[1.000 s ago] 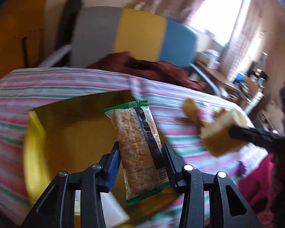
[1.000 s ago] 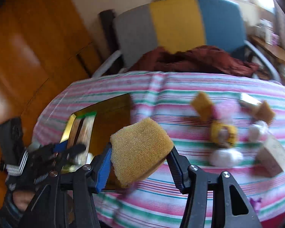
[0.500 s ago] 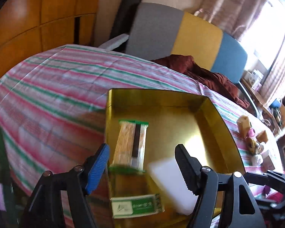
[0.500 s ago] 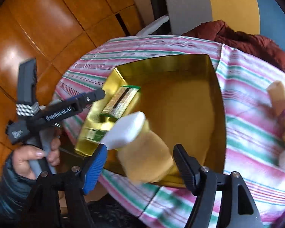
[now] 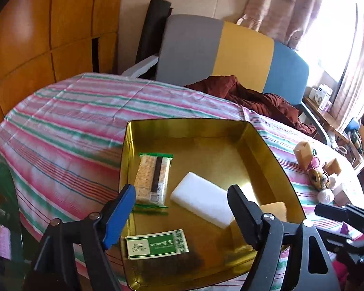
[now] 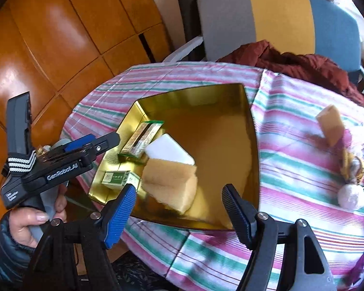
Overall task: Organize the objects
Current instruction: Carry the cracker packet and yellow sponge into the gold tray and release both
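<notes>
a gold tin tray (image 5: 189, 126) sits on a counter covered by a pink, green and white striped cloth (image 5: 68, 126). inside the tray lie four things: a snack bar in a clear wrapper with green ends (image 5: 153, 178) near the left wall, a white block (image 5: 202, 200) just right of it, a small green and white box (image 5: 156, 243) at the near left corner, and a yellow sponge (image 6: 171, 185) toward the near right, touching the white block in the right wrist view.

the left gripper (image 5: 182, 214) hovers over the near part of the tray, its jaws opening and nothing between the pads; the snack bar lies just beyond the blue left pad, the white block in the gap's line of sight but below and apart from both pads.

the right gripper (image 6: 179, 212) hangs over the near edge of the tray, jaws apart and empty; the sponge rests in the tray just beyond and between the two fingers, touching neither.

a hand (image 6: 34, 218) in a dark puffy sleeve holds the left gripper's handle. on the cloth to the right of the tray lies a cluster of small items (image 6: 347, 167), blurred, including a tan block (image 6: 330, 127) and a white ball (image 6: 351, 196). behind the counter stands a chair with grey, yellow and blue panels (image 5: 220, 53), a dark red garment (image 5: 252, 97) draped on it.
</notes>
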Demonstrator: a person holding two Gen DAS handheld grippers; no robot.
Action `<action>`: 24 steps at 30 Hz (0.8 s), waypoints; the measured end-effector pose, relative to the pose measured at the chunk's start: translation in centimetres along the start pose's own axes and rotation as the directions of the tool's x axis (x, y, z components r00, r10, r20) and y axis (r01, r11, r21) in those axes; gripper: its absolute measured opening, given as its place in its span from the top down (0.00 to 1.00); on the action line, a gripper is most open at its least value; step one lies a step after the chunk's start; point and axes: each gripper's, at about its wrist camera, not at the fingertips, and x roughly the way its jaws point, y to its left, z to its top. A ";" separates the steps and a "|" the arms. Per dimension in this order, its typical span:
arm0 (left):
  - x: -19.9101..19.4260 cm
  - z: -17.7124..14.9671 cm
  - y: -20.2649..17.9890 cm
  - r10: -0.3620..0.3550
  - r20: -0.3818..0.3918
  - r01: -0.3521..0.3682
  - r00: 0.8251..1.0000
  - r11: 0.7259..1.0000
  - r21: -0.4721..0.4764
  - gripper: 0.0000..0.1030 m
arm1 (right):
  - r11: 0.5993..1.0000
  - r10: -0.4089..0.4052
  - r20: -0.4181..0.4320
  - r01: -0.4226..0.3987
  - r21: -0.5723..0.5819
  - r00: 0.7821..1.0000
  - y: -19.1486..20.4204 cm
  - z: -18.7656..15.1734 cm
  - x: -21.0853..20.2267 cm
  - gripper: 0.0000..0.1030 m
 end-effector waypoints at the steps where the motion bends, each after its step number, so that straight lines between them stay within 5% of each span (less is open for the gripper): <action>1: -0.2 0.0 -0.4 0.000 0.003 0.000 1.000 1.000 0.009 0.23 | 1.000 -0.011 0.012 0.011 0.005 1.000 -0.3 0.0 -0.3 0.27; 24: -0.9 -1.1 -6.6 -0.073 -0.018 0.075 0.997 0.986 0.146 0.21 | 0.978 -0.188 0.076 0.180 0.103 0.979 -6.1 -1.5 -3.3 0.19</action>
